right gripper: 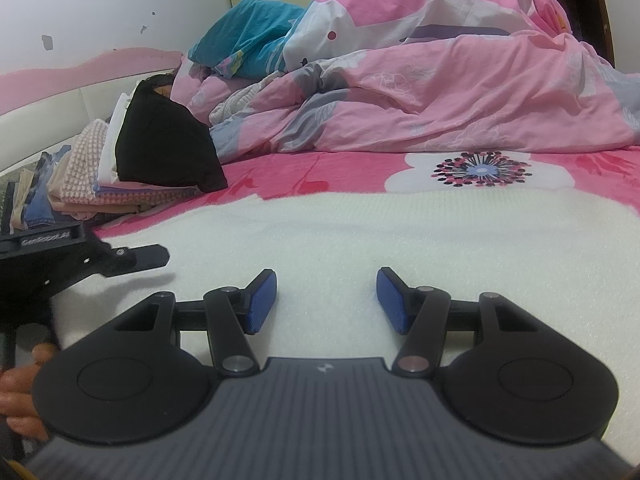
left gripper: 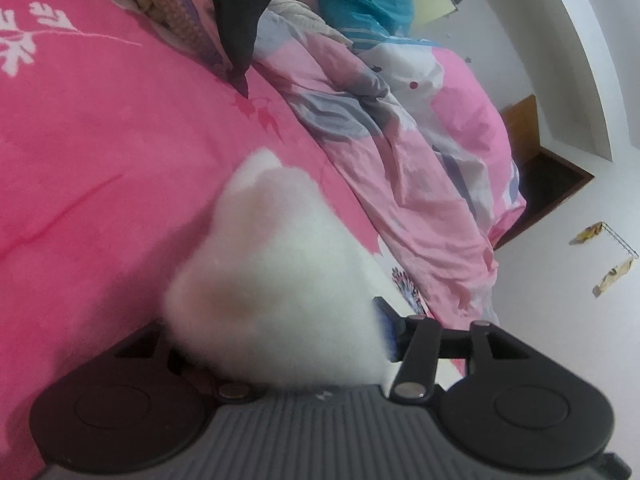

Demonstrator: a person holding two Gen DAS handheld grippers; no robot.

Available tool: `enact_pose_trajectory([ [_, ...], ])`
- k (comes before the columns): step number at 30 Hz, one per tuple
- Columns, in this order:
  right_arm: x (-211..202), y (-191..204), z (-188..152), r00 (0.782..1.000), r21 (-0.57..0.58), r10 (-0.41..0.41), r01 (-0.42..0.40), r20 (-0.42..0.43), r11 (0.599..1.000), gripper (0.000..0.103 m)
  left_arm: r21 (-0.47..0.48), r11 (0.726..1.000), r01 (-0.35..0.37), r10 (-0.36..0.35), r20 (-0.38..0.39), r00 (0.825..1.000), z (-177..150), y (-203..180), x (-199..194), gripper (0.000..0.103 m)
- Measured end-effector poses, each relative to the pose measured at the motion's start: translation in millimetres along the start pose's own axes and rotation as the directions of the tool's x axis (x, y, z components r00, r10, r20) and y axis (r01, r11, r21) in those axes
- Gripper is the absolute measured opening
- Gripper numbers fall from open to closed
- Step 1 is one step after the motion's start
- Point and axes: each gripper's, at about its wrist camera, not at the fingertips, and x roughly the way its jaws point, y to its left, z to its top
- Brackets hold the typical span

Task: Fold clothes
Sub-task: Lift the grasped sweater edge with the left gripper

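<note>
Fluffy white knit sweater lies flat on the pink floral bedsheet; left gripper grasps a bunched fold, right gripper released above it—lift toward twelve o'clock, keeping edges aligned.

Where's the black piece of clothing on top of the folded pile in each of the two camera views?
Left wrist view: the black garment hangs at top centre, draped over the folded pile, its tip pointing down at the pink bedsheet.
Right wrist view: it lies at the left, a bit above the middle, on top of the same pile.
Shared landmark: the rumpled pink quilt just beside it in both views.
</note>
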Motion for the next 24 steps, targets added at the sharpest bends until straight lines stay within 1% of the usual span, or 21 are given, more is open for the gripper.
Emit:
enact_pose_trajectory([
  [3, 0.2, -0.3, 0.3, 1.0, 0.0, 0.0, 0.0, 0.0, 1.0, 0.055, 0.001, 1.0, -0.017, 0.017, 0.016, 1.0, 0.5, -2.9, 4.5, 0.052],
  [6, 0.4, -0.6, 0.5, 1.0, -0.001, 0.001, -0.001, -0.001, 1.0, 0.055, 0.011, 0.998, -0.06, 0.059, 0.035, 0.998, -0.6, -7.0, 7.8, 0.045],
  [8, 0.4, -0.6, 0.4, 1.0, -0.002, 0.0, 0.0, -0.001, 1.0, 0.055, 0.023, 0.996, -0.091, 0.09, 0.046, 0.995, -1.8, -9.1, 8.9, 0.037],
  [9, 0.5, -0.6, 0.3, 1.0, -0.002, 0.0, 0.0, -0.001, 1.0, 0.055, 0.028, 0.995, -0.096, 0.095, 0.05, 0.994, -2.6, -9.3, 8.9, 0.036],
  [11, 0.5, -0.6, 0.4, 1.0, -0.002, 0.0, 0.0, -0.001, 1.0, 0.055, 0.033, 0.995, -0.099, 0.097, 0.054, 0.994, -3.3, -9.4, 8.5, 0.034],
  [20, 0.4, -0.3, 0.1, 1.0, -0.001, 0.001, -0.001, -0.002, 1.0, 0.055, 0.04, 0.994, -0.102, 0.099, 0.057, 0.993, -4.0, -10.0, 8.1, 0.034],
  [24, 0.6, -0.8, 0.3, 1.0, 0.0, 0.001, -0.001, -0.002, 1.0, 0.055, 0.071, 0.991, -0.113, 0.107, 0.076, 0.991, -4.8, -16.1, 6.5, 0.028],
])
